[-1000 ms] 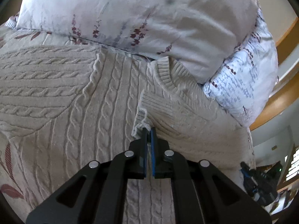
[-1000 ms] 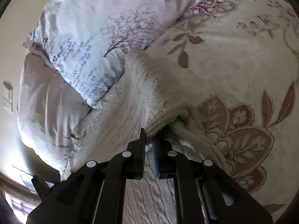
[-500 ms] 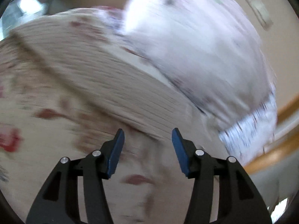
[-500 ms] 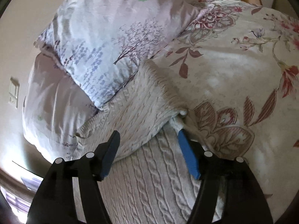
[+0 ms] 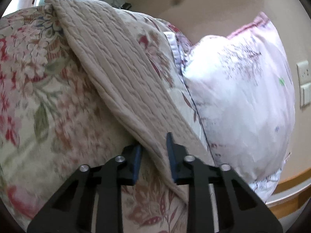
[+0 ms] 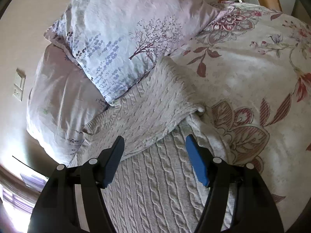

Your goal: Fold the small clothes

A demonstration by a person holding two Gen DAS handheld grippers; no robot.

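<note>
My left gripper (image 5: pixel 153 151): jaws closing, edge of cream cable-knit sweater (image 5: pixel 124 81) between them, pads not yet pressing cloth. Sleeve of sweater runs away up-left over floral bedspread (image 5: pixel 38 97), white pillow (image 5: pixel 243 101) just beside on right. My right gripper (image 6: pixel 155 159): jaws wide apart, nothing held, hovering above sweater body (image 6: pixel 155 184); folded part (image 6: pixel 155 104) lies against tree-print pillow (image 6: pixel 126 38).
</note>
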